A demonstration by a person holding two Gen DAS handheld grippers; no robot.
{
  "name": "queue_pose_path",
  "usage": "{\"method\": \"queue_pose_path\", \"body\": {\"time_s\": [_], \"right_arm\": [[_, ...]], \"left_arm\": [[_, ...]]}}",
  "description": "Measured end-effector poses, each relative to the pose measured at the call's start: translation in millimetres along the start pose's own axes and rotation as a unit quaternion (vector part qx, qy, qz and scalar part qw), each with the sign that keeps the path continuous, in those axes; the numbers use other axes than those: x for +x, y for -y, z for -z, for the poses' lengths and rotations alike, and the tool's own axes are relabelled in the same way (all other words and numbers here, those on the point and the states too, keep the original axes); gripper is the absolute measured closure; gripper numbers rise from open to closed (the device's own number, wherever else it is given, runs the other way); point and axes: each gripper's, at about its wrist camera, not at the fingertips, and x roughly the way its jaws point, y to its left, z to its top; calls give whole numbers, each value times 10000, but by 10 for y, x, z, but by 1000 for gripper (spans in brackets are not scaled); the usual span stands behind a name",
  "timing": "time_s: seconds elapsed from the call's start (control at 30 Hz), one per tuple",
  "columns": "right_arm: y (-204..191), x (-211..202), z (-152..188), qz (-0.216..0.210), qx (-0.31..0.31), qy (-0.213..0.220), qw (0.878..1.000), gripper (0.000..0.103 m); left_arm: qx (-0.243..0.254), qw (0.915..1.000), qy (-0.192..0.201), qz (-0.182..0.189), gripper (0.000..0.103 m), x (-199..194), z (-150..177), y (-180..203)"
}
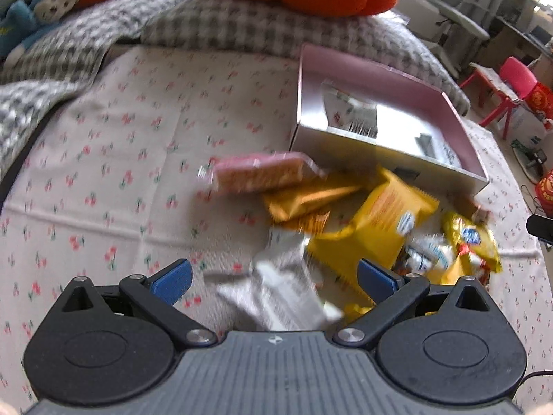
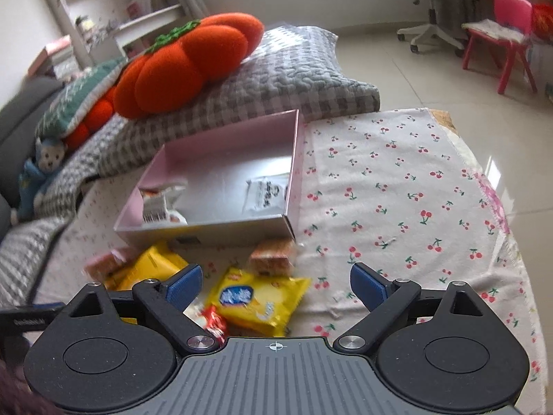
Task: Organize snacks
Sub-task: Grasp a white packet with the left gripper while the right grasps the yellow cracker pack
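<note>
A pink open box point(image 1: 373, 72) point(image 2: 295, 159) lies on the cherry-print cloth with a few white packets inside. A heap of snacks lies in front of it: a pink wafer pack point(image 1: 259, 171), orange and yellow packets point(image 1: 387, 221), and a silver-white packet point(image 1: 280, 290). My left gripper point(image 1: 273, 276) is open, its jaws on either side of the silver-white packet, just above it. My right gripper point(image 2: 276, 283) is open over a yellow biscuit packet point(image 2: 255, 299); a brown wafer pack point(image 2: 271, 257) and a small red candy point(image 2: 214, 323) lie close by.
A grey checked quilt point(image 2: 276, 79) with an orange pumpkin cushion point(image 2: 186, 65) lies behind the box. A blue plush toy point(image 1: 31, 17) sits at far left. The cloth's edge and tiled floor point(image 2: 432, 79) are to the right, with a pink chair point(image 2: 501, 34) beyond.
</note>
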Motion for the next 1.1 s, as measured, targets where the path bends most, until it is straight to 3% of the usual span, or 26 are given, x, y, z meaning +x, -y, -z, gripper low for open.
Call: {"method": "queue_pose_path", "body": {"time_s": [0.17, 0.47, 0.63, 1.1], "right_arm": [[-89, 84, 139, 175, -734, -62, 9971, 9], [-235, 408, 351, 523, -1877, -314, 9803, 9], [-298, 592, 373, 637, -2155, -420, 9735, 9], [-507, 790, 271, 552, -2172, -443, 9736, 10]], "left_arm": [[-132, 9998, -124, 113, 8, 28, 156, -54], [55, 9993, -196, 314, 26, 39, 295, -90], [122, 9991, -223, 333, 46, 9, 286, -126], [77, 9998, -97, 143, 51, -33, 254, -317]]}}
